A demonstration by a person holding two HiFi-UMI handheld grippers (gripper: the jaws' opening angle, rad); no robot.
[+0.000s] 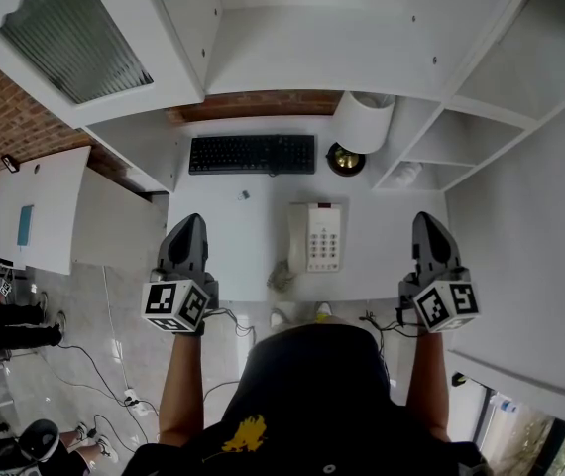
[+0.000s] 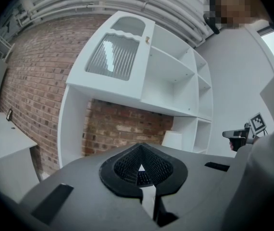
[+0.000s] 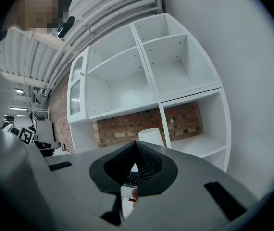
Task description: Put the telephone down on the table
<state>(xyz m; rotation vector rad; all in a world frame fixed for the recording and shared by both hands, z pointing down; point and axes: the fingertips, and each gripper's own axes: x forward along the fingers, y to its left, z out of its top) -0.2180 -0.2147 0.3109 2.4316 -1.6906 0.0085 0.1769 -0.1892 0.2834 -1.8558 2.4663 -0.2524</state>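
A cream telephone (image 1: pixel 314 236) lies flat on the white desk (image 1: pixel 253 251), its handset resting along its left side and its coiled cord (image 1: pixel 281 276) bunched at the front edge. My left gripper (image 1: pixel 192 221) hovers over the desk's left edge, well left of the phone, jaws shut and empty. My right gripper (image 1: pixel 427 221) is to the right of the phone, past the desk's right edge, also shut with nothing in it. In the left gripper view the jaws (image 2: pixel 141 170) point at the brick wall and white cabinet. The right gripper (image 3: pixel 136 165) faces the open shelves.
A black keyboard (image 1: pixel 252 154) lies at the back of the desk, with a white-shaded lamp (image 1: pixel 364 121) to its right. A small object (image 1: pixel 243 195) sits between keyboard and phone. White shelving (image 1: pixel 481 117) rises at the right, a glass-door cabinet (image 1: pixel 74 38) at the left.
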